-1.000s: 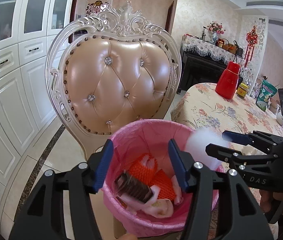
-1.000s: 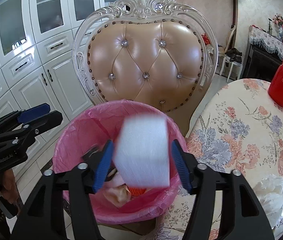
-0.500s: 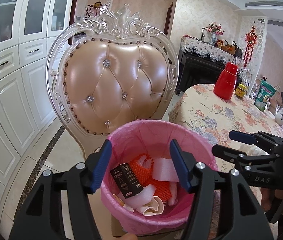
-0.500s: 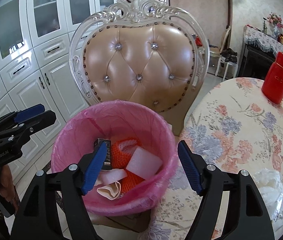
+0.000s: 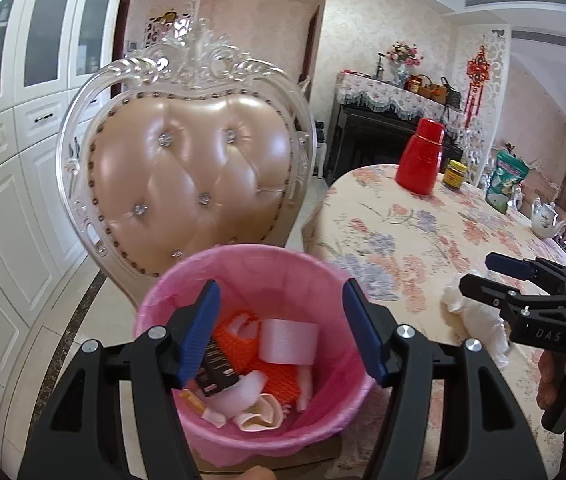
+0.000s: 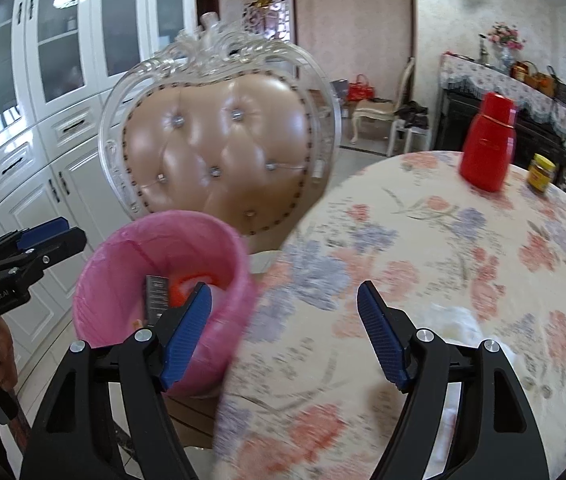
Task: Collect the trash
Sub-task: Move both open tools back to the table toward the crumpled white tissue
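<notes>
The pink-lined bin [image 5: 243, 252] stands below my left gripper [image 5: 281, 320], which is open and empty above its mouth. Inside lie a white foam piece [image 5: 289, 340], orange foam netting [image 5: 239, 336] and a small black box [image 5: 217, 368]. My right gripper [image 6: 283, 304] is open and empty over the flowered tablecloth [image 6: 423, 240], just right of the bin [image 6: 123, 264]. A crumpled white tissue [image 6: 457, 320] lies on the table to the right of its fingers. The left wrist view shows that tissue [image 5: 473, 316] right under the right gripper [image 5: 477, 270].
A padded chair [image 5: 191, 184] with a silver frame stands behind the bin. A red jug [image 5: 421, 160], a yellow-lidded jar [image 5: 455, 174], a green bag [image 5: 507, 180] and a white teapot [image 5: 545, 220] stand on the table's far side. White cabinets line the left wall.
The white foam block between the right gripper's fingers dropped into the bin. The right gripper then swung right, from above the bin to over the table. The left gripper drew back slightly.
</notes>
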The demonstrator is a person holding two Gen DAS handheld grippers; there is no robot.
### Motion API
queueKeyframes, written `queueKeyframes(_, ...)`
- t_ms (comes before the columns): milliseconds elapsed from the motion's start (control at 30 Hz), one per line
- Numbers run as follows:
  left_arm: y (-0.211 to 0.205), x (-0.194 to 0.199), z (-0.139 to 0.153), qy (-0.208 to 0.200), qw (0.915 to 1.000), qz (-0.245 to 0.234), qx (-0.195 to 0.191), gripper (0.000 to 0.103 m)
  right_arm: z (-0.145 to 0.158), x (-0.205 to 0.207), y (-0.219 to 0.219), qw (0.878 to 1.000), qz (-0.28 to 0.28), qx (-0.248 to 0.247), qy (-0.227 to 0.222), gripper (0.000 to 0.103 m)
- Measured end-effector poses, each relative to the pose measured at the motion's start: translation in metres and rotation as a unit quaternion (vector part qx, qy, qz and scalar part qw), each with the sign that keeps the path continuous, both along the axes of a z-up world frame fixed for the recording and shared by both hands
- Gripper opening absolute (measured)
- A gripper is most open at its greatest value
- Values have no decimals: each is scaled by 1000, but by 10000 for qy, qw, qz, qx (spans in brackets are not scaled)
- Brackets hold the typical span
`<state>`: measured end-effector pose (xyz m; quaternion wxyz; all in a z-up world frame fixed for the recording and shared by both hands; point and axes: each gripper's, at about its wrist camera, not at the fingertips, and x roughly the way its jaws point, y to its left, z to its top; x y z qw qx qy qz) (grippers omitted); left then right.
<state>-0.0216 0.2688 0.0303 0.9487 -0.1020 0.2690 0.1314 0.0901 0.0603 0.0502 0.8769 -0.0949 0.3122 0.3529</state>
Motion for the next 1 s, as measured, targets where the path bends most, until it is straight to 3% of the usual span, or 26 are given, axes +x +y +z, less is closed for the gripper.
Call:
queueKeyframes(467,-69,31,7,-32,9983,-574,84,61,-15,19,-115,9957,-927,-30,32,73)
queueKeyframes(1000,-140,72,4,120,9928,-1172,210,63,-56,33,-177,9908,-1284,-97,409,76)
